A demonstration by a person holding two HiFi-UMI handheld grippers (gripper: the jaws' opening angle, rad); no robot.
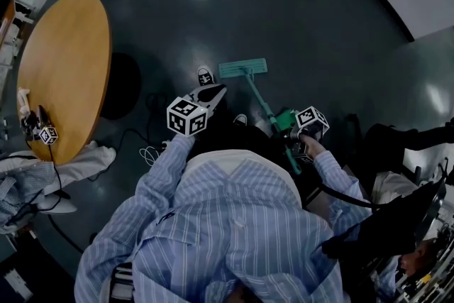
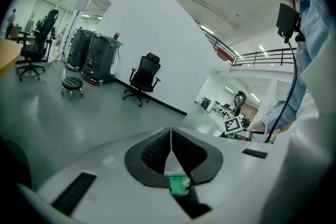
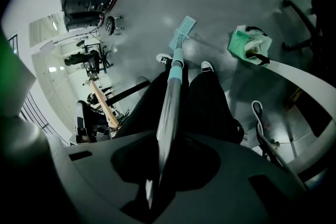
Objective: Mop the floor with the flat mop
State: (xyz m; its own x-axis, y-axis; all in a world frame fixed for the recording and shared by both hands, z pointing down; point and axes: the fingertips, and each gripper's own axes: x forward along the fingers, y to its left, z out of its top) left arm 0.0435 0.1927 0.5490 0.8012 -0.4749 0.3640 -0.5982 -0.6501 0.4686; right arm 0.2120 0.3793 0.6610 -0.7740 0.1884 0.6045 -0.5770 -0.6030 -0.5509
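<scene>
Teal, the pad of the flat mop [image 1: 243, 68] lies flat on the dark grey floor [image 1: 319, 32] just ahead of the person's shoes [image 1: 205, 74]. Its handle slants back to the right gripper [image 1: 292, 128], which grips it. The left gripper [image 1: 215, 91] is apart from the mop, with a round wooden table [image 1: 64, 60] off to its left.

In the left gripper view, the jaws are pressed together at their tips with nothing between them, and they face an office chair [image 2: 143, 77].

In the right gripper view, the jaws pinch the metal handle, which runs down to the pad on the floor. A green bag [image 3: 249, 45] lies to the right.
</scene>
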